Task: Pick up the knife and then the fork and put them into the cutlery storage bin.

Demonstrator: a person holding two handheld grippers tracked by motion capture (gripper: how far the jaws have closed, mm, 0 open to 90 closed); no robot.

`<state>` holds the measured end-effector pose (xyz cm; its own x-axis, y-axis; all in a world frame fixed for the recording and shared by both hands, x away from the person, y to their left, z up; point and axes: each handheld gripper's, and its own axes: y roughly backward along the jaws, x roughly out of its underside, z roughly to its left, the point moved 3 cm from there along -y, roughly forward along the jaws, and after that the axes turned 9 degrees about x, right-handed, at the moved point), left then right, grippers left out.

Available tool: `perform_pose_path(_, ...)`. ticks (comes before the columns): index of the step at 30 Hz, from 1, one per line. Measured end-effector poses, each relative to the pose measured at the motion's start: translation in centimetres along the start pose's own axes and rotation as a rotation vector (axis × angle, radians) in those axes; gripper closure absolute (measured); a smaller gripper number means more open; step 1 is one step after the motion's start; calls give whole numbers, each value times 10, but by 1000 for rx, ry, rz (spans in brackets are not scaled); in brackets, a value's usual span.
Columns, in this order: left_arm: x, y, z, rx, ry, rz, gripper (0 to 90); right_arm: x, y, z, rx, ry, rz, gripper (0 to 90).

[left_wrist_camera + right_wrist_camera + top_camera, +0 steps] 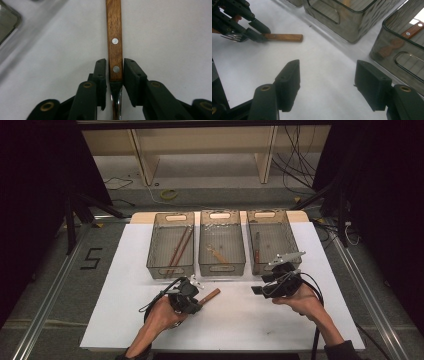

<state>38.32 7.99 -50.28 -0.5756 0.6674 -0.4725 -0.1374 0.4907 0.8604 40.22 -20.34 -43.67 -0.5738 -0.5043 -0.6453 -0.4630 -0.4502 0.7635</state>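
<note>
A fork with a wooden handle and metal tines lies on the white sheet in front of the bins. My left gripper is shut on it, its two black pads pressed on the handle's lower end beside a rivet. The right gripper view shows that same grip from the side, the handle sticking out past the left gripper. My right gripper hovers over the sheet to the right, jaws wide apart and empty.
Three clear bins stand in a row at the back of the sheet. The left bin holds long wooden sticks, the middle bin a wooden utensil, and the right bin a wood-handled utensil. Cables trail from both grippers.
</note>
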Motion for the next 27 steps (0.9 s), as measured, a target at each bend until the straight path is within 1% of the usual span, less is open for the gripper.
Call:
perform_pose_path(3, -1, -1, -1, -5, -11, 10, 737, 0, 0, -1, 1, -3, 0, 384)
perform_pose_path(6, -2, 0, -2, -10, -26, 35, 751, 0, 0, 0, -1, -2, -1, 386)
perform_pose_path(8, -2, -1, -2, -14, -34, 36, 755, 0, 0, 0, -1, -1, -1, 387)
perform_pose_path(10, -2, 0, -1, -7, -36, 28, 761, 0, 0, 1, -1, 0, 0, 388)
perform_pose_path(14, -2, 0, -3, -14, -56, 25, 765, -1, -1, 3, -6, 8, -2, 391)
perform_pose_path(15, -2, 0, -4, -10, -67, 31, 766, -1, -2, 4, -8, 11, -2, 391)
perform_pose_path(16, -2, 0, -4, -2, -71, 27, 766, -1, -2, 5, -11, 15, -2, 391)
perform_pose_path(19, -2, 3, -7, 14, -80, 23, 767, -3, -4, 11, -26, 33, -4, 392)
perform_pose_path(21, -3, 5, -8, 24, -83, 23, 767, -5, -5, 16, -36, 54, -9, 393)
perform_pose_path(23, -3, 7, -10, 27, -95, 23, 767, -8, -7, 22, -42, 78, -15, 392)
perform_pose_path(25, -4, 7, -13, 42, -99, 14, 768, -11, -9, 30, -55, 112, -17, 392)
perform_pose_path(27, -4, 6, -17, 49, -111, 16, 768, -14, -11, 39, -69, 145, -20, 393)
